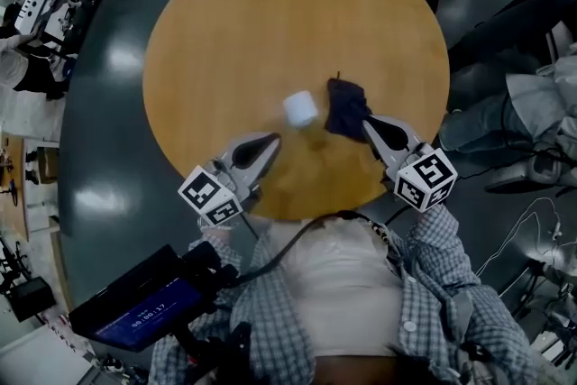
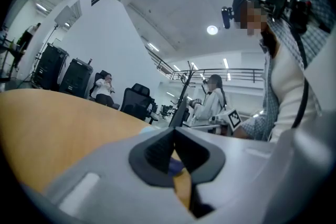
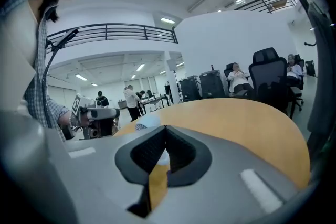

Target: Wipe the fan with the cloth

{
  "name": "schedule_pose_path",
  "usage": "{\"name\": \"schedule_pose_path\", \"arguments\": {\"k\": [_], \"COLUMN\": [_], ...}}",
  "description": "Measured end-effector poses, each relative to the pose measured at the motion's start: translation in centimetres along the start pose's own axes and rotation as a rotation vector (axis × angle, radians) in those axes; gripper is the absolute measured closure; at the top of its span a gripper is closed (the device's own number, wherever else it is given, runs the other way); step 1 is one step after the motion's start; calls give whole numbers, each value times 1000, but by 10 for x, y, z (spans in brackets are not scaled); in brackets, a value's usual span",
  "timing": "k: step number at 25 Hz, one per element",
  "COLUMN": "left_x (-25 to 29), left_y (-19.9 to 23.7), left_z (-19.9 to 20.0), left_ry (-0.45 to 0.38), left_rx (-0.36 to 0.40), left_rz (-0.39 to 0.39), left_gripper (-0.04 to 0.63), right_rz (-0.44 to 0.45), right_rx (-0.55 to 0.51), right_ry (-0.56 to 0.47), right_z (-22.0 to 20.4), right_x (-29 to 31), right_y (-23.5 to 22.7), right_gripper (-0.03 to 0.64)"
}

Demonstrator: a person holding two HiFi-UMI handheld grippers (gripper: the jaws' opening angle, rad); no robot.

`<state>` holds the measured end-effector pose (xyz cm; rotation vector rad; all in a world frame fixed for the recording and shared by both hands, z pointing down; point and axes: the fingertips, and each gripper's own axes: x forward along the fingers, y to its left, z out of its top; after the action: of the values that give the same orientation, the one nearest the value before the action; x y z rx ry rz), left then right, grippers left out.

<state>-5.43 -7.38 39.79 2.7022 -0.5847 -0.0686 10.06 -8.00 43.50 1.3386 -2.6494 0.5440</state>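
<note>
A small white fan (image 1: 300,108) sits on the round wooden table (image 1: 225,22), right of centre. A crumpled dark blue cloth (image 1: 344,105) lies just right of it. My left gripper (image 1: 273,140) hovers near the front edge, pointing at the fan, jaws shut and empty. My right gripper (image 1: 365,123) has its tip at the cloth's near edge, jaws shut, with no cloth seen between them. In the left gripper view the left gripper (image 2: 174,131) is closed tip to tip. The right gripper view shows the right gripper (image 3: 165,129) closed, the fan (image 3: 146,122) peeking beyond it.
A seated person's legs (image 1: 491,126) are close to the table's right side. Cables (image 1: 532,230) trail on the floor at the right. A dark device with a lit screen (image 1: 144,311) hangs at lower left. Office chairs (image 3: 268,78) and people stand beyond the table.
</note>
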Motion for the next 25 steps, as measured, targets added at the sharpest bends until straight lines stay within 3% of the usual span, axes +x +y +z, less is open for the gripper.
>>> {"name": "schedule_pose_path", "arguments": {"k": [8, 25], "left_x": [10, 13], "left_y": [-8, -9], "left_z": [0, -5], "left_ry": [-15, -3], "left_rx": [-10, -28], "left_rz": [-29, -42], "left_gripper": [595, 595], "right_rz": [-17, 6], "right_rx": [41, 21], "right_ry": [0, 30], "right_z": [-14, -15], "right_x": [1, 7], "right_y": [3, 10], "right_gripper": [614, 614]}}
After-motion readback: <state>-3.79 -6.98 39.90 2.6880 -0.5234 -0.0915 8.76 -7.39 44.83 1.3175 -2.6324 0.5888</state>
